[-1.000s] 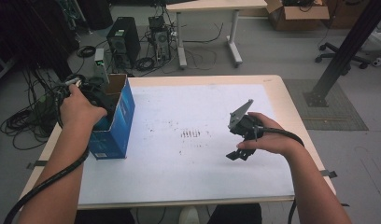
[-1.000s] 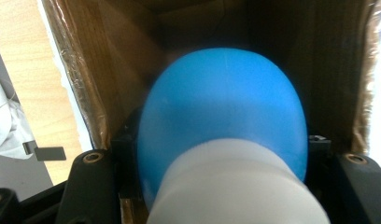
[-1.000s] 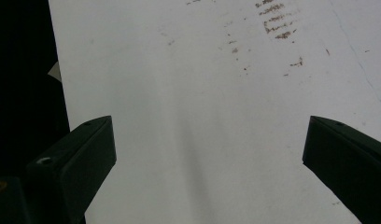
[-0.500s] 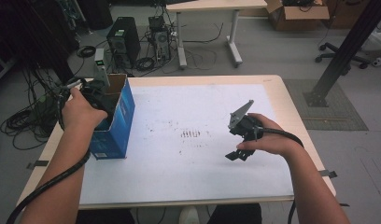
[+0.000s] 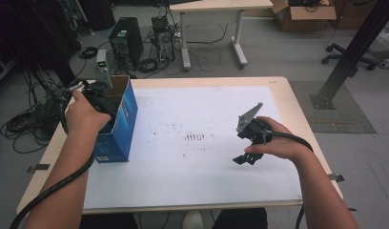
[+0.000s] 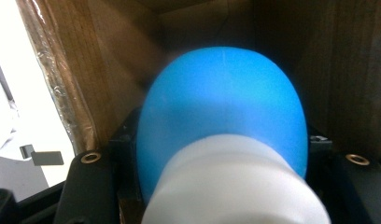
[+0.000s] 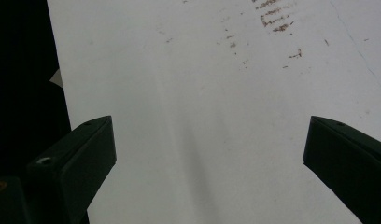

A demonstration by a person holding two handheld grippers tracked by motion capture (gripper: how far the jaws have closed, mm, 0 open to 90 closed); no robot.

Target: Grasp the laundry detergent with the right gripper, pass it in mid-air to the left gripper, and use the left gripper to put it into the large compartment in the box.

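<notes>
A blue ball (image 6: 223, 107) with a white part (image 6: 235, 182) below it sits between the jaws of the left gripper (image 6: 223, 163), which close on it inside a brown cardboard cavity. In the high view that gripper (image 5: 98, 95) is sunk into the open top of the blue box (image 5: 117, 126), which stands upright at the table's left edge. What the ball's white part is cannot be made out, and the ball is hidden from above by the hand (image 5: 85, 114) and the box walls.

The right gripper (image 5: 247, 143) hangs just over the sheet (image 5: 183, 181) at mid-right, its jaws wide apart with nothing between them (image 7: 205, 154).

The table (image 5: 288, 93) is pale wood, covered almost wholly by one white sheet with small dark marks (image 5: 195, 137) near its middle. Around it lies a grey floor with cables, two computer towers (image 5: 126, 40), a second table (image 5: 216, 9) behind, a cardboard box (image 5: 302, 9), a black post (image 5: 354, 52) on a mat and a chair base (image 5: 340, 50), cut off at the edge

Counted: one ball, one blue box, two grippers, two forearms
</notes>
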